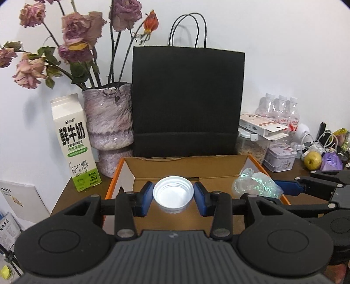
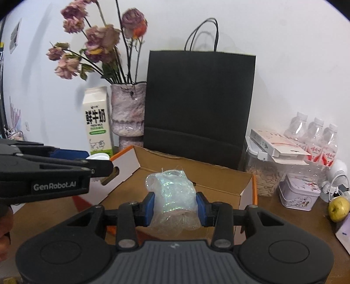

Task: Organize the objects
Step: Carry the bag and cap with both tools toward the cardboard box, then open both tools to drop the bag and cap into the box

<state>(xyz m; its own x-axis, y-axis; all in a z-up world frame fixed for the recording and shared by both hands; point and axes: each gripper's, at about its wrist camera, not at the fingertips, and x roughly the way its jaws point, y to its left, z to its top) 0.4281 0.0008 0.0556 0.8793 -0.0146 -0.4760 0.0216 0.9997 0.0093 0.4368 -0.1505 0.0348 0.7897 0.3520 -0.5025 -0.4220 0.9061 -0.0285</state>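
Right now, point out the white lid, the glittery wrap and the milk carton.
white lid (image 1: 173,192): left wrist view, on its hollow inside.
glittery wrap (image 2: 175,194): right wrist view, on its shimmering middle.
milk carton (image 1: 73,139): left wrist view, on its printed front face.

The black bag (image 1: 188,100) hides the wall behind it, and its bottom edge sits behind the back wall of the cardboard box (image 1: 188,162). The left tool (image 1: 172,194) covers the near part of the box floor. The white cap (image 1: 173,192) is pinched at 3 and 9 o'clock, so its sides are hidden by the pads.

In the right view, the shiny wrap (image 2: 175,194) hides what is inside it. The right tool (image 2: 175,207) covers its sides. The top flowers (image 2: 74,13) are cut off at 12 o'clock. The small print on the milk carton (image 2: 97,122) is too small to read. A hand (image 2: 5,225) at 9 o'clock is mostly cut off.
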